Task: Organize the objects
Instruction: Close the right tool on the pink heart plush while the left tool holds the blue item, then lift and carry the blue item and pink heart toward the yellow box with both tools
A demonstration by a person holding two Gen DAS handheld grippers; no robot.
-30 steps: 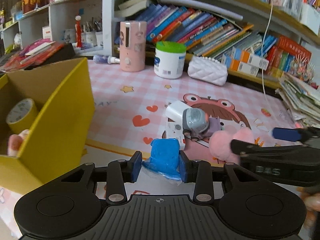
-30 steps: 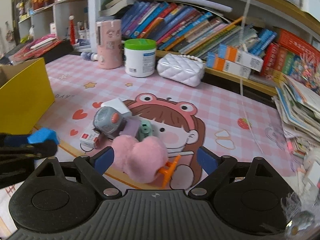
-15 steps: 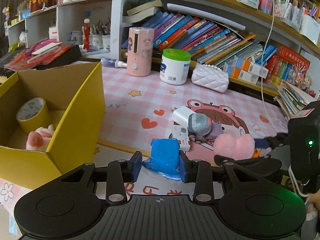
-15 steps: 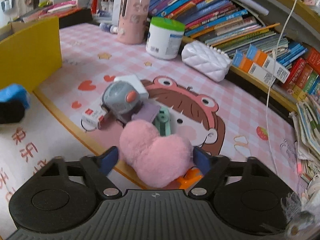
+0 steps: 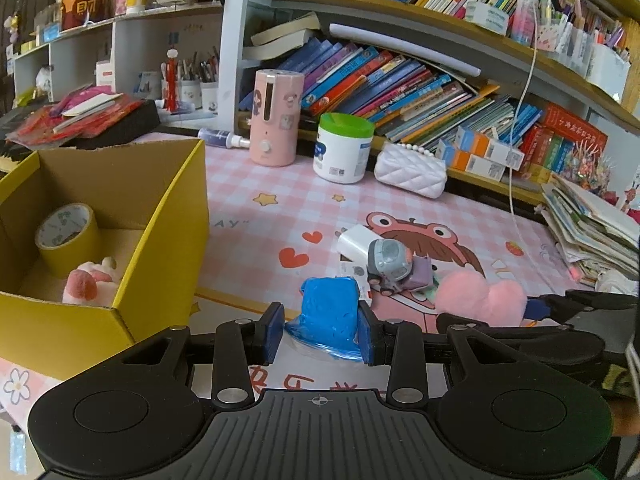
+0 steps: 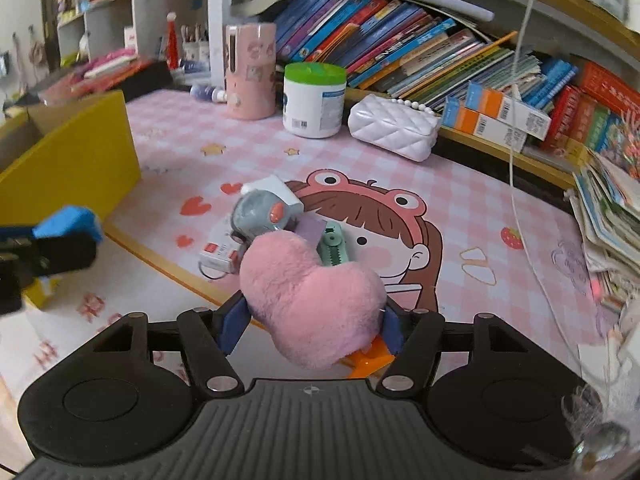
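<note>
Gripping a blue wrapped block (image 5: pixel 329 312), the left claw (image 5: pixel 320 330) has both blue pads pressed to its sides, clear film bunching below it; block sits lifted just in front of the bench (image 5: pixel 248 216) edge, right of the yellow cardboard box (image 5: pixel 160 216). Inside the box: a roll of yellow tape (image 5: pixel 66 232) standing against the back left, and a pink-and-white plush toy (image 5: pixel 90 282) in the near corner, close to the tape. Right claw (image 6: pixel 310 322) is clamped on a pink plush heart (image 6: pixel 312 292), pads sunk into the fur on both sides, an orange plastic piece (image 6: pixel 366 358) poking out under the heart. In the left view the heart (image 5: pixel 480 300) shows just right of the object pile, with the right claw's fingers beside it. Pile on the cartoon mat: grey round toy robot (image 6: pixel 260 212) leaning on a white box (image 6: pixel 276 192), a small white carton with red label (image 6: pixel 220 254) in front of it, a lilac block (image 6: pixel 310 230) and a mint-green gadget (image 6: pixel 334 246) just behind the heart, all touching or nearly so. Back of the bench: pink cylinder appliance (image 5: pixel 276 118), white tub with green lid (image 5: pixel 344 148), white quilted purse (image 5: pixel 412 168), in a row left to right, well apart from the pile. Bookshelf (image 5: pixel 400 80) behind, stack of magazines (image 5: pixel 592 232) at far right.
</note>
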